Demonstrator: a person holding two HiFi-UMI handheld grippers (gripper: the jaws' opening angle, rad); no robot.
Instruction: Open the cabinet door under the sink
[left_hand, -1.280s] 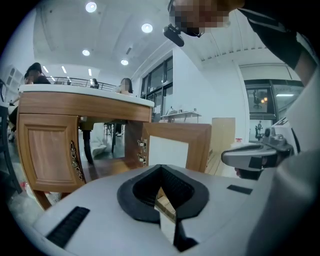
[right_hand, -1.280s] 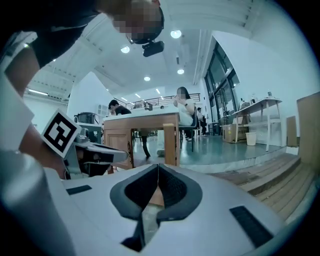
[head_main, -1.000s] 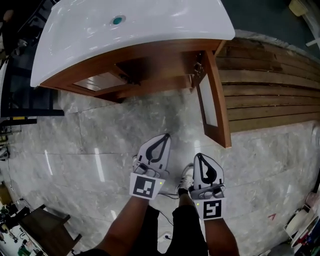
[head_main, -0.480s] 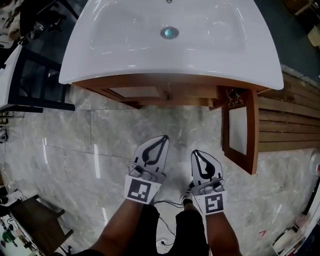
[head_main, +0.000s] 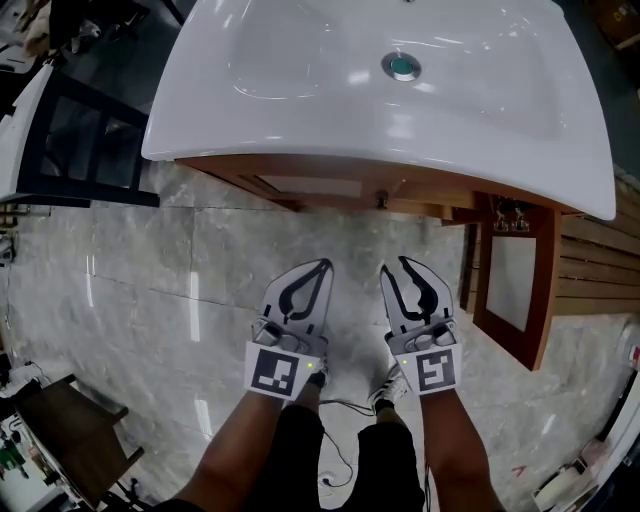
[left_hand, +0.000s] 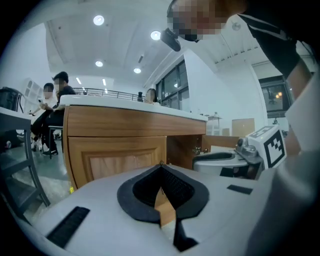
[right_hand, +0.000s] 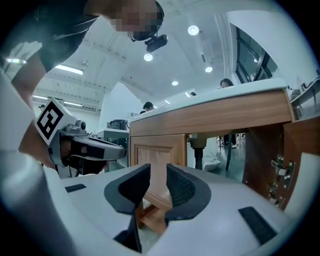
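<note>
A white sink (head_main: 300, 110) tops a wooden cabinet. The cabinet's right door (head_main: 515, 280) stands swung out toward me, its hinges (right_hand: 277, 175) showing. The left door (head_main: 310, 187) is closed, with a small knob (head_main: 381, 200) beside it. My left gripper (head_main: 322, 266) is shut and empty, level, a short way in front of the closed door (left_hand: 122, 160). My right gripper (head_main: 395, 266) hangs beside it; its jaws have just been opening and stand a little apart (right_hand: 158, 167) with nothing between them. Neither gripper touches the cabinet.
Grey marble floor (head_main: 180, 300) lies between me and the cabinet. A black metal frame (head_main: 90, 130) stands to the left of the sink, wooden slats (head_main: 600, 270) to the right, and a dark stool (head_main: 70, 430) at lower left. People sit in the background (left_hand: 55, 100).
The view has swung round so the sink now faces me squarely. Both grippers have moved along with it, nearer the cabinet front. The right jaws went from shut to slightly apart.
</note>
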